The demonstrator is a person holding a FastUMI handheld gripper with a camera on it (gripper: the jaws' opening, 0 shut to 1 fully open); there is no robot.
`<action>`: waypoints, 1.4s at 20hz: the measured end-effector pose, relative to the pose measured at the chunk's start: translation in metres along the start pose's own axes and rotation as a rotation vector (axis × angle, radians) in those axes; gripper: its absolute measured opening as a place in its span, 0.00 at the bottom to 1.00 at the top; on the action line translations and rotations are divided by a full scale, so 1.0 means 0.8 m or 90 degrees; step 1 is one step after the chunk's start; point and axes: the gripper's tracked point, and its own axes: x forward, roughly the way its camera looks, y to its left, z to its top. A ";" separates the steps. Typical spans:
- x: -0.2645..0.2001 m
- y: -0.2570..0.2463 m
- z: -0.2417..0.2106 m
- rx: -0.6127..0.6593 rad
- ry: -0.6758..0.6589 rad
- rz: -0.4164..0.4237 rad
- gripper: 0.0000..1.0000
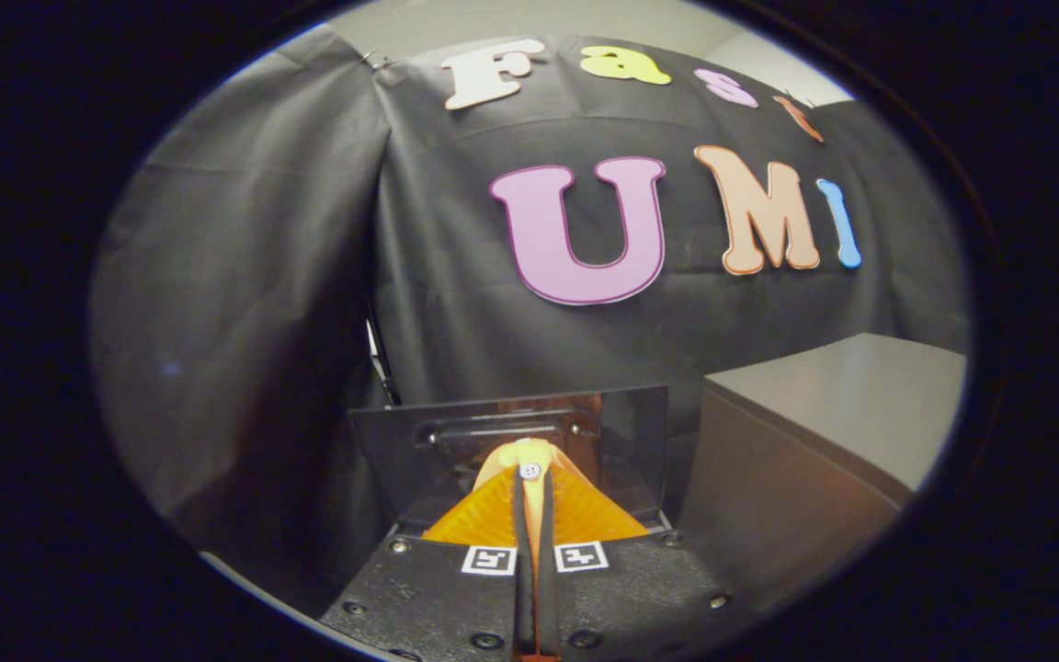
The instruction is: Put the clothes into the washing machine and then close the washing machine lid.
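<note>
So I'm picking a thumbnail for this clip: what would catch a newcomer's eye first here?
The orange cloth with a white button, pinched between the nearly closed fingers of the gripper, stands out most. Just beyond it stands a dark glossy raised lid, reflecting the cloth. To the right of that sits a plain grey box, against the black cloth wall.

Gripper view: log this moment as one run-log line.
gripper: shut on orange garment | garment: pinched between fingers, white button at fingertips | washer lid: open, upright beyond fingers | grey box: beside washer

Black cloth point(244, 303) drapes the booth's walls, with a grey cabinet point(824, 441) standing beside it.
</note>
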 end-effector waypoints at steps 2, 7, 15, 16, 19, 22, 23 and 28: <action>0.007 0.005 -0.032 0.006 0.018 0.000 0.02; 0.025 0.006 -0.103 0.029 0.070 -0.003 0.01; 0.044 0.020 -0.193 -0.005 0.134 0.020 0.01; 0.046 0.019 -0.208 -0.016 0.151 0.017 0.01; 0.051 0.017 -0.225 -0.007 0.179 0.008 0.02; 0.055 0.015 -0.230 -0.001 0.189 0.006 0.01; 0.055 0.017 -0.230 -0.003 0.189 0.006 0.02; 0.057 0.015 -0.238 -0.023 0.205 -0.004 0.05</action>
